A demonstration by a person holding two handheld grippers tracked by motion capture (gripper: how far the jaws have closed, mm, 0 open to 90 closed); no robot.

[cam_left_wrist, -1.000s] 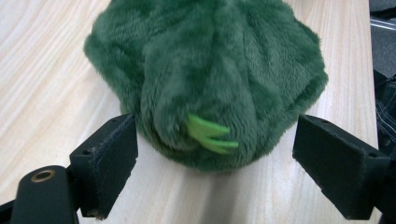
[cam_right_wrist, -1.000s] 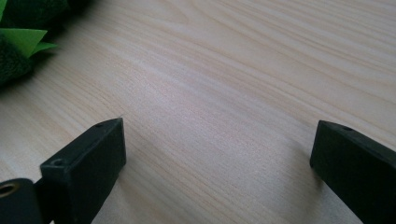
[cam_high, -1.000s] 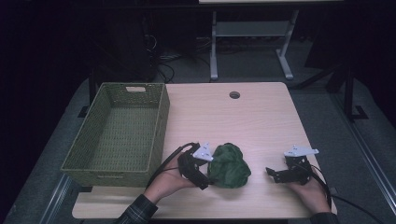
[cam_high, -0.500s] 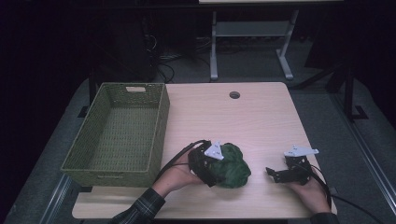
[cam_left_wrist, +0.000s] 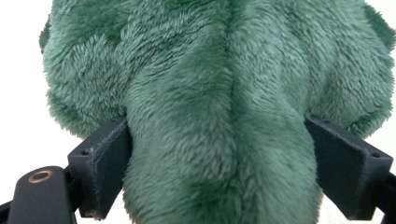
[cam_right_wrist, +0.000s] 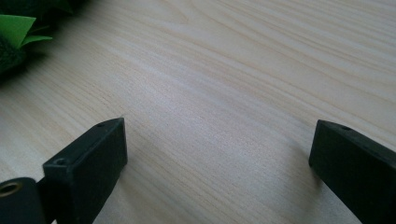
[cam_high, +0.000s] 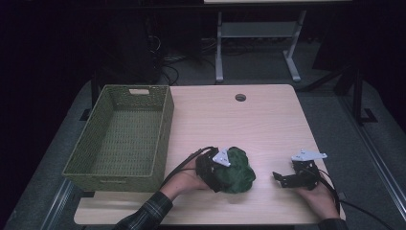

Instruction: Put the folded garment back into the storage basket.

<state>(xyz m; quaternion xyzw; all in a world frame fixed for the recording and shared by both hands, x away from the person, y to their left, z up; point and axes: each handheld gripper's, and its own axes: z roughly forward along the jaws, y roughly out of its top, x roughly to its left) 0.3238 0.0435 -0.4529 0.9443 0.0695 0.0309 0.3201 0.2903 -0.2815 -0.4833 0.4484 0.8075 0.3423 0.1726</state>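
Observation:
A dark green plush toy (cam_high: 240, 172) lies on the wooden table (cam_high: 230, 124) near its front edge. My left gripper (cam_high: 220, 176) is pushed into the toy's left side. In the left gripper view the furry green plush toy (cam_left_wrist: 215, 70) bulges between the two jaws, which stand wide apart on either side of it, so the left gripper (cam_left_wrist: 217, 140) is open around it. My right gripper (cam_high: 280, 179) rests to the right of the toy, apart from it. It is open over bare wood (cam_right_wrist: 217, 135), and a green corner of the toy (cam_right_wrist: 14, 32) shows at the upper left.
An empty green woven basket (cam_high: 165, 129) stands on the left part of the table, its right wall close to my left hand. A round cable hole (cam_high: 240, 97) sits near the table's far edge. Black cables trail from both grippers.
My left gripper has slid to the right, from beside the plush toy into it, so the toy now sits between its jaws. The right gripper has stayed put.

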